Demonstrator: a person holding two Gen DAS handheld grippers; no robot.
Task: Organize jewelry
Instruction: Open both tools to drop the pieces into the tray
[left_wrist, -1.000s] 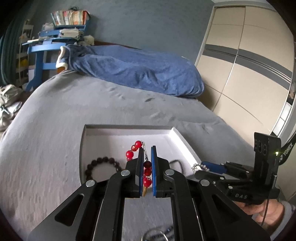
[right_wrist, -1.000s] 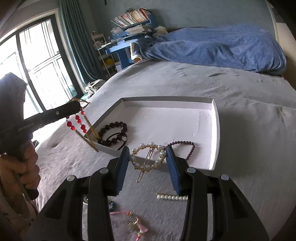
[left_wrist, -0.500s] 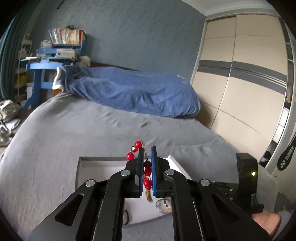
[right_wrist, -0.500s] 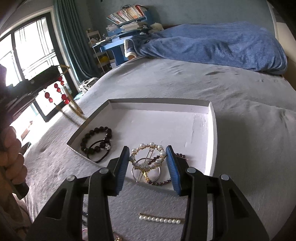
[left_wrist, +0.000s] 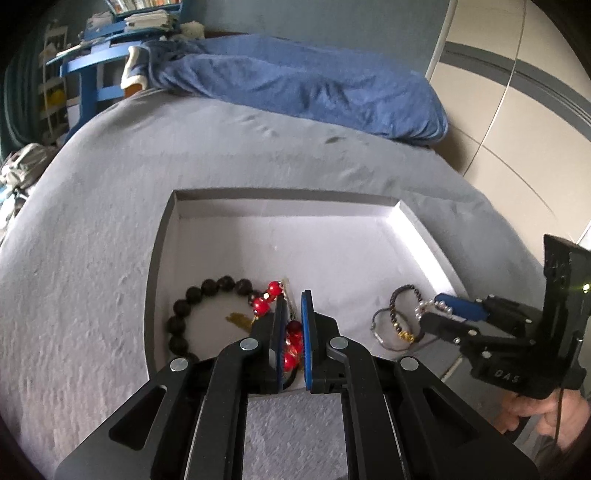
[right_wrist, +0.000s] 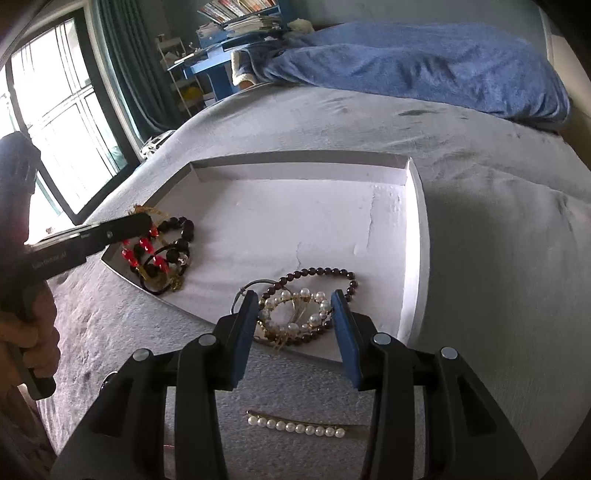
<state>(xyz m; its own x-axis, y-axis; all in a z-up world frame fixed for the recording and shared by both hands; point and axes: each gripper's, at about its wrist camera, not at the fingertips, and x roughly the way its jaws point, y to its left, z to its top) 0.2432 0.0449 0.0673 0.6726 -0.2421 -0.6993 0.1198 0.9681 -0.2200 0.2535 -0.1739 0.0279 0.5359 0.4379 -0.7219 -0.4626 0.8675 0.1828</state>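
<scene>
A shallow white tray (left_wrist: 288, 214) (right_wrist: 413, 229) lies on the grey bed. My left gripper (left_wrist: 291, 314) is shut on a red bead strand with gold tassel (left_wrist: 293, 338) (right_wrist: 144, 245), low over the tray's near left corner above a black bead bracelet (left_wrist: 207, 291) (right_wrist: 181, 236). My right gripper (right_wrist: 293, 314) is shut on a round pearl hair clip (right_wrist: 293, 308), held just over a dark red bead bracelet (right_wrist: 321, 273) (left_wrist: 402, 295) in the tray's near right part.
A straight pearl hair pin (right_wrist: 295, 426) lies on the grey bedspread (right_wrist: 498, 258) in front of the tray. A blue blanket (left_wrist: 295, 85) is bunched at the far end. A wardrobe (left_wrist: 517, 92) stands at right, a window (right_wrist: 55, 129) at left.
Both grippers have dropped toward the tray. The red bead strand has come down over the black bracelet. The pearl clip has lowered onto the dark red bracelet, and the right jaws look slightly wider.
</scene>
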